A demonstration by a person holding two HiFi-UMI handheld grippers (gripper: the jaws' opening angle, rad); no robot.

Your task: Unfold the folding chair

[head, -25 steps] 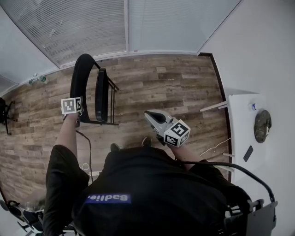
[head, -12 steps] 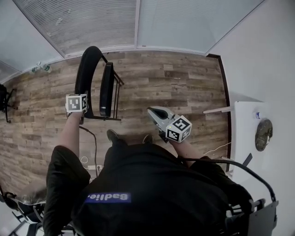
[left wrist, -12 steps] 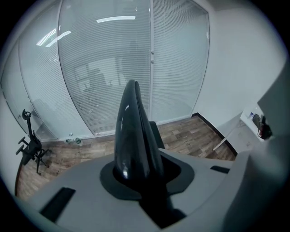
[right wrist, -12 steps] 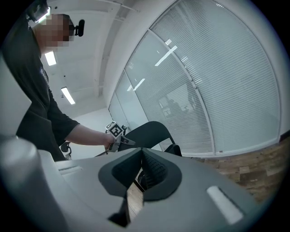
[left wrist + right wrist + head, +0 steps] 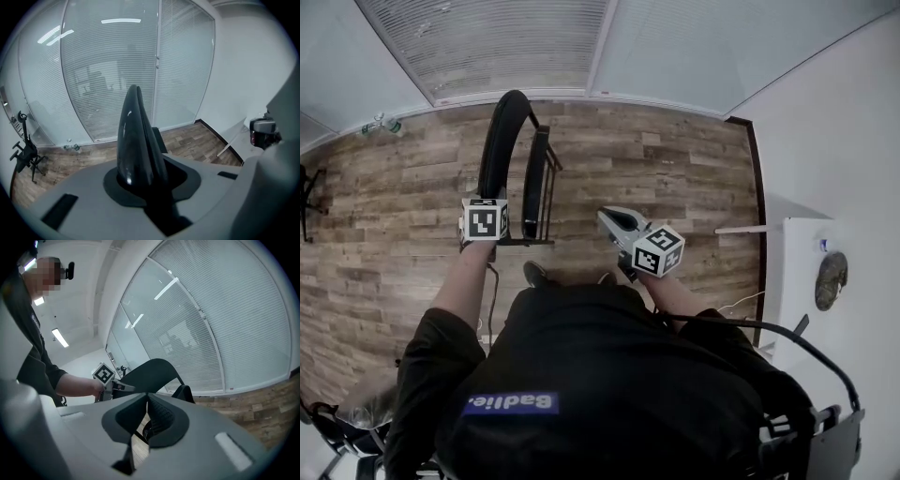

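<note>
"What stands ahead of the fingers [image 5: 70, 201] of the left gripper [image 5: 150, 180]?"

"A glass wall [image 5: 108, 70] with closed blinds, with ceiling lights mirrored in it. Below it there is wood-plank floor [image 5: 197, 140], and two small bottles [image 5: 71, 146] sit at the foot of the glass."

"And left of those fingers?"

"A black stand [image 5: 26, 157] on the floor near the glass. To their right is a plain white wall [image 5: 243, 70] with a dark skirting [image 5: 218, 140], and a white table [image 5: 802, 253] stands against it."

"Beyond the fingers [image 5: 164, 423] of the right gripper [image 5: 146, 404]?"

"The same blinds, and strip lights [image 5: 60, 337] on the ceiling, up to the left."
</note>
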